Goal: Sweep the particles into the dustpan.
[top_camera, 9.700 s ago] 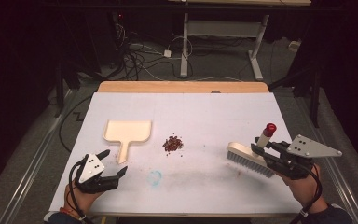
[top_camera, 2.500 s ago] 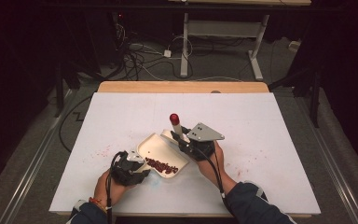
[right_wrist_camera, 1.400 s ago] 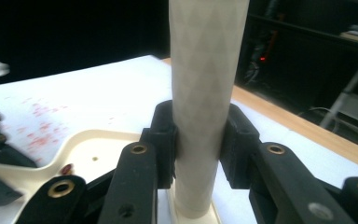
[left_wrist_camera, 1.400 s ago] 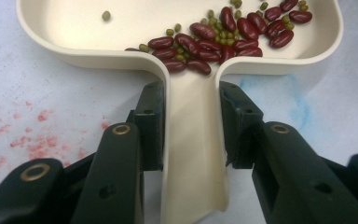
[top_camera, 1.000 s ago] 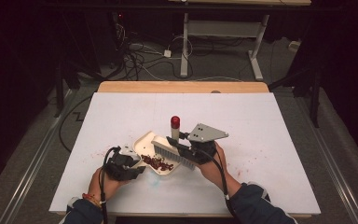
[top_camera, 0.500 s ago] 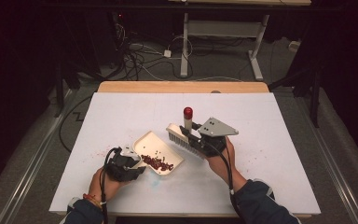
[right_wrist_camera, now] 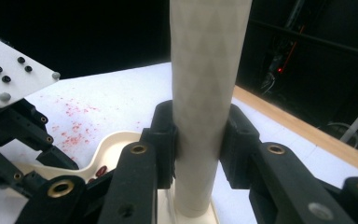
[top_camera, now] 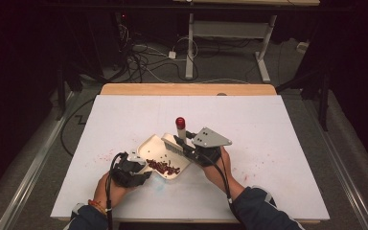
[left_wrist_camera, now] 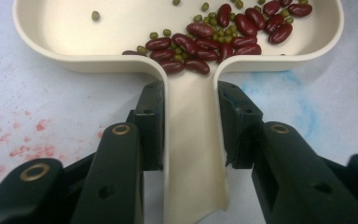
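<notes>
Item: cream plastic dustpan, near the worktop's front edge, left of centre. Its flat handle runs back into the left claw, clenched on it. Contents: dark red kidney beans and small green beans, heaped at the handle end. Right claw, clenched on the cream brush's red-capped handle, stands at the pan's far-right rim; bristles over the open mouth.
</notes>
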A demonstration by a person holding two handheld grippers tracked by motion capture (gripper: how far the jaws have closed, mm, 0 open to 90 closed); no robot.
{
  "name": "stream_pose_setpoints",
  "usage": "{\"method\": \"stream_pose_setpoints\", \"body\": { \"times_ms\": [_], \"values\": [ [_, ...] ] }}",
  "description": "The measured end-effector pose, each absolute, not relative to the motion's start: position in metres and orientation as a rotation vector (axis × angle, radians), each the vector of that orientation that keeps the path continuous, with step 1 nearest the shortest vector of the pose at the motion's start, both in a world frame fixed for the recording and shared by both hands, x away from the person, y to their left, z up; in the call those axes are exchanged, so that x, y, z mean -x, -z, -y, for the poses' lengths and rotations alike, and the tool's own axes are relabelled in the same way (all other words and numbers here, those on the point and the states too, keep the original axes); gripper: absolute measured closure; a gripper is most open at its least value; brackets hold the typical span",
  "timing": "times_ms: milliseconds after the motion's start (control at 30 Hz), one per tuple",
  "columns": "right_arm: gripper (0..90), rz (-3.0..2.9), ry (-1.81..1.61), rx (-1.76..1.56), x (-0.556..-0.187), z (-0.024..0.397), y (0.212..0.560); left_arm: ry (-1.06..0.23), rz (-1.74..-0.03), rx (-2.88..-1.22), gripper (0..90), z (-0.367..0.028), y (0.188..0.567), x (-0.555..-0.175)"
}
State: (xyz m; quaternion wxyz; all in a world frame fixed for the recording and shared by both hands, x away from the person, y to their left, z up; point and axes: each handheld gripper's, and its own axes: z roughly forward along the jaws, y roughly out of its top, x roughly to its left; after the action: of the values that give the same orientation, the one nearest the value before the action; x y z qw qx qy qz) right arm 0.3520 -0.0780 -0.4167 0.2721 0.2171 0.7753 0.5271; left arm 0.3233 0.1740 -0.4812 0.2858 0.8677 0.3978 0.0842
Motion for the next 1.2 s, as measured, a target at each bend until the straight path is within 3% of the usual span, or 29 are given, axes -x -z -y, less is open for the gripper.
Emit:
{"method": "stream_pose_setpoints", "body": {
  "times_ms": [1200],
  "values": [
    [70.6,-2.139,-1.535,-0.652,-0.333,0.07,0.413,-0.306,-1.049,-2.256,63.6,-0.136,0.481,-0.329]
  ]
}}
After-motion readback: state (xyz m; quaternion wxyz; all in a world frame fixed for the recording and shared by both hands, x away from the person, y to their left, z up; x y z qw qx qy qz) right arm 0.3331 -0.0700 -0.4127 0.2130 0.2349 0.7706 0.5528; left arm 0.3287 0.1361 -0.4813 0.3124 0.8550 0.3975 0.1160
